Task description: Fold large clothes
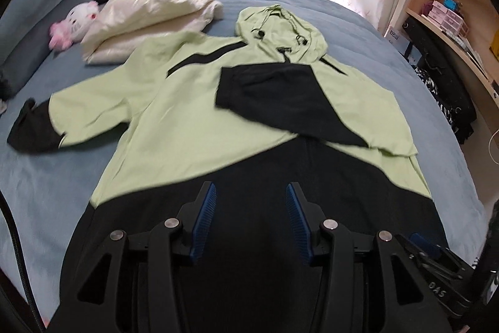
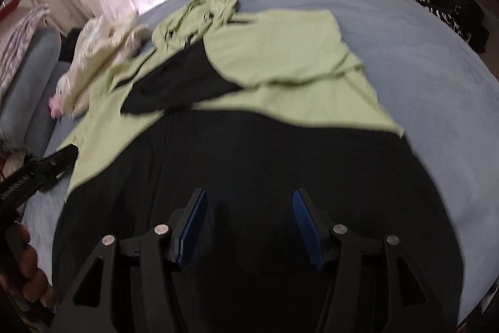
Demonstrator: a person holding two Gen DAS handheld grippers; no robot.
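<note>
A light green and black hoodie [image 1: 187,114] lies flat on the blue bed, hood [image 1: 277,30] toward the window. Its right sleeve [image 1: 274,95], black at the cuff, is folded across the chest; the left sleeve [image 1: 62,120] stretches out to the left. The black lower part [image 1: 249,192] is nearest me. My left gripper [image 1: 251,208] hangs open above that black part with nothing between its blue pads. In the right wrist view the same hoodie [image 2: 280,58] shows, and my right gripper [image 2: 249,214] stands open over the black hem area [image 2: 249,161], empty.
A folded cream garment [image 1: 149,11] and a pink-white plush toy [image 1: 75,27] sit at the bed's far left by blue pillows [image 1: 40,21]. Wooden shelves [image 1: 452,5] and dark clothes [image 1: 443,92] stand at the right. A hand [image 2: 28,270] holds the other gripper at the left edge.
</note>
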